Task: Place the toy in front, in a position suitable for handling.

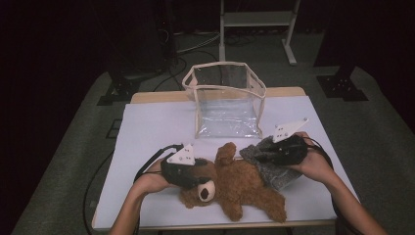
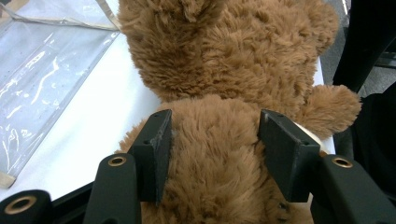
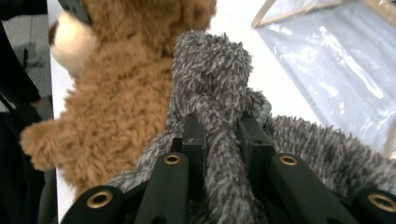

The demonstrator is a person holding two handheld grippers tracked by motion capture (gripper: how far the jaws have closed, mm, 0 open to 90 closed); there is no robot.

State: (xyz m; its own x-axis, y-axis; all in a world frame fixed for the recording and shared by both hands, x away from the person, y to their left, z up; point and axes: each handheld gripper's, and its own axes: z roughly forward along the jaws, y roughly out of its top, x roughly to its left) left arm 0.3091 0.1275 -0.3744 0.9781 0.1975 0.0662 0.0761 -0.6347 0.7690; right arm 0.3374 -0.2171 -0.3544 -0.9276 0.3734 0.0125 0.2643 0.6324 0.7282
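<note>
- Left gripper (image 2: 214,140): jaws part-open, clamped on the bear (image 2: 224,70) at its head, fur bulging between the pads (body stretching beyond them).
- Right gripper (image 3: 223,135): jaws nearly closed, pinching a fold of the grey plush (image 3: 215,79), bear just left of its fingers.
- Clear bag (image 1: 226,100) stands beyond both, on the table (image 1: 147,127).
</note>
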